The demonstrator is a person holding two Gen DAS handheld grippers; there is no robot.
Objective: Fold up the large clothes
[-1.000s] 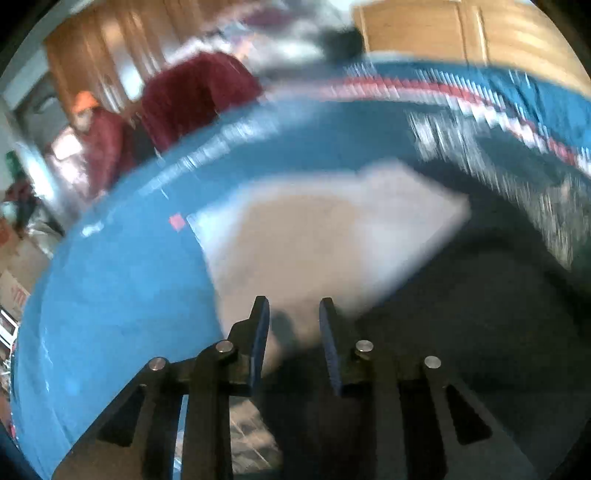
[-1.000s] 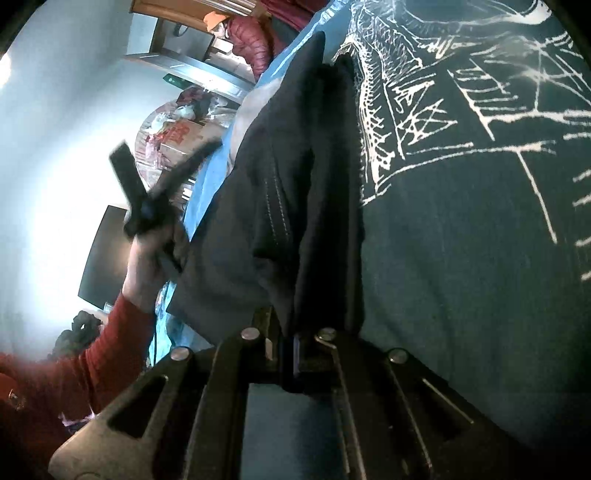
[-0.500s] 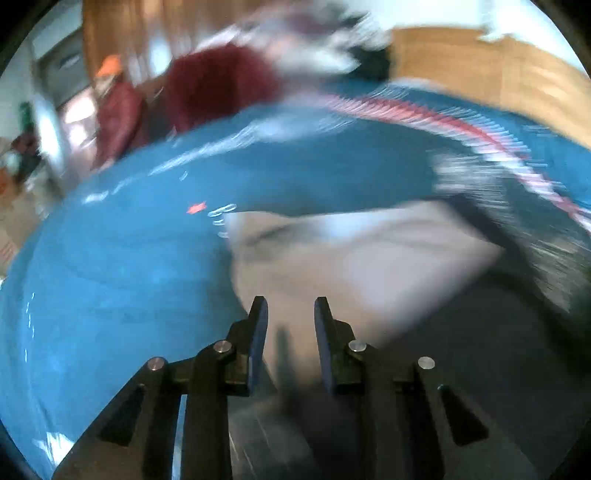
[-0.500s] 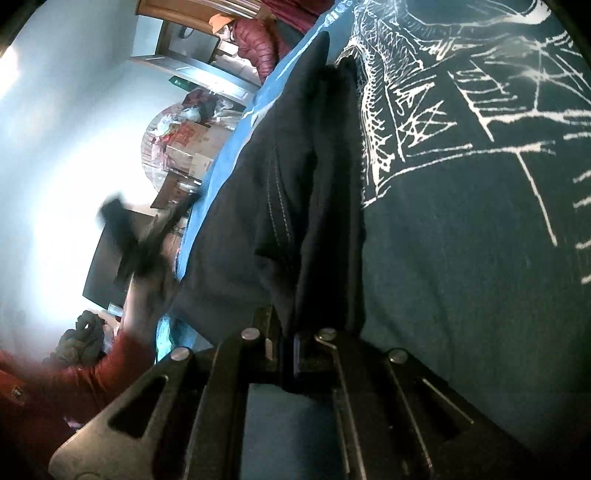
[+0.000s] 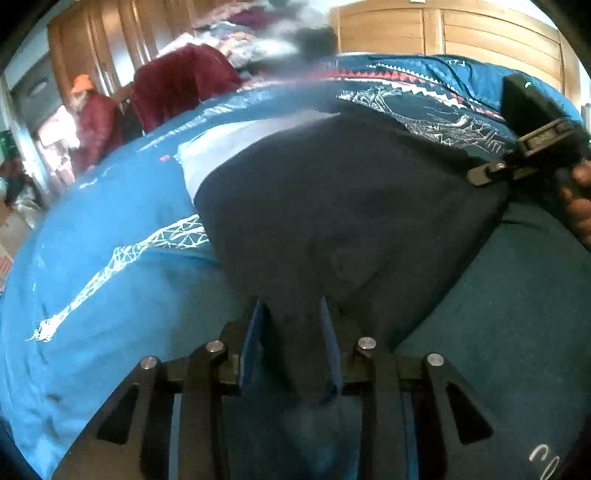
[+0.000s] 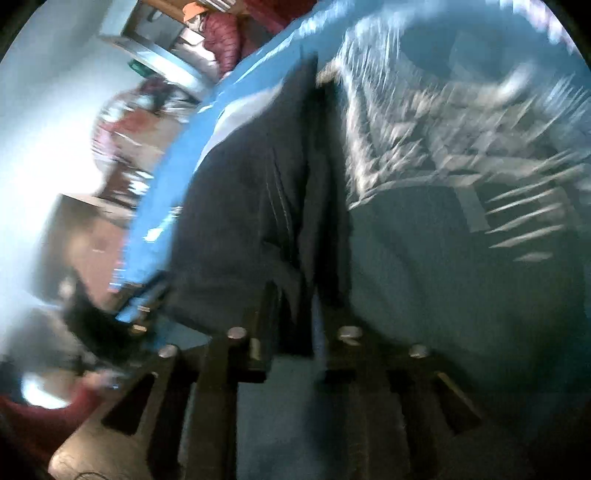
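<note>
A dark navy garment [image 5: 351,206] lies spread on the blue patterned bedspread [image 5: 110,206]. My left gripper [image 5: 293,310] is open, and the garment's near corner runs between its fingers. In the left wrist view my right gripper [image 5: 491,171] sits at the garment's far right edge, with a hand [image 5: 576,210] behind it. The right wrist view is blurred. There my right gripper [image 6: 293,295] has its fingers apart around a fold of the garment [image 6: 240,221]. My left gripper [image 6: 140,314] is a dark blur at the lower left.
A pale grey cloth [image 5: 221,144] pokes out from under the garment's far side. Dark red clothes [image 5: 181,85] are piled at the back of the bed. Wooden wardrobes [image 5: 443,33] stand behind. The bed's left edge [image 6: 155,221] drops toward a cluttered floor.
My left gripper came down from above the pale cloth to the garment's near corner, which now lies between its fingers. My right gripper's fingers have spread and it has moved.
</note>
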